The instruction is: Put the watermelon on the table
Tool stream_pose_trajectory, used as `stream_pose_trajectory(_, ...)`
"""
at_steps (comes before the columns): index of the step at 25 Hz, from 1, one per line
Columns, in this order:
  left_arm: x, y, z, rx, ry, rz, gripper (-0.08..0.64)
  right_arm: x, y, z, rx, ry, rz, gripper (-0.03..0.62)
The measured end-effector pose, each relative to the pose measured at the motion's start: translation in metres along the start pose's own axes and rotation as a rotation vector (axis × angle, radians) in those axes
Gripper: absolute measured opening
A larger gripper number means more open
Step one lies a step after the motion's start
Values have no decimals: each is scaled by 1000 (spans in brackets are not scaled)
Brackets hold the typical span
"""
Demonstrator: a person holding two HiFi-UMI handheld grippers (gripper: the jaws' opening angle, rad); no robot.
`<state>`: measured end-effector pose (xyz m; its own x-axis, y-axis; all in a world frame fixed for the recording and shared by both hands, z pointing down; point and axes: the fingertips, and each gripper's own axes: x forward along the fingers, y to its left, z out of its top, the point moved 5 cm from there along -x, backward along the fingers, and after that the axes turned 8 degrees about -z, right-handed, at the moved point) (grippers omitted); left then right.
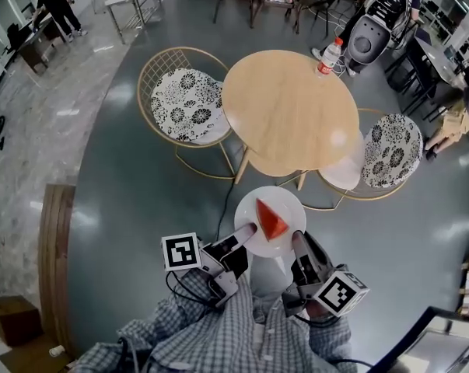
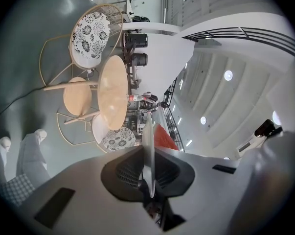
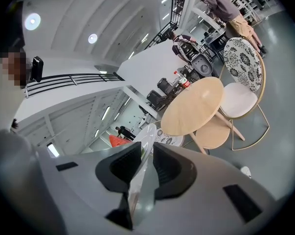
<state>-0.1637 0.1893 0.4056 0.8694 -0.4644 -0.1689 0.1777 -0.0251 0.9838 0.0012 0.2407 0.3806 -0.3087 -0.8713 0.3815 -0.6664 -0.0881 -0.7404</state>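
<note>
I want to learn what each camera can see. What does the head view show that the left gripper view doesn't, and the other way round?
Only the head view: the plate as a whole circle from above, and the marker cubes on the grippers. Only the left gripper view: the ceiling lights, and the plate seen edge-on, clamped between the jaws of the left gripper. Both: the plate, the watermelon slice, the round table and a flowery chair.
</note>
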Motion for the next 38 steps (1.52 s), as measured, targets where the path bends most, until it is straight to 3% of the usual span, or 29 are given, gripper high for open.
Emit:
stream_pose_trajectory(11, 28, 9, 27, 7, -38, 4, 26, 37, -12, 28, -16, 41, 28, 84)
stream_pose_trajectory(24, 92, 22, 60, 30, -99, 30, 26, 86, -40, 90, -22, 77, 76, 84)
stream_pose_trajectory(38, 156, 40, 93, 47, -169, 76, 26, 143, -75, 149, -32, 183, 113, 84)
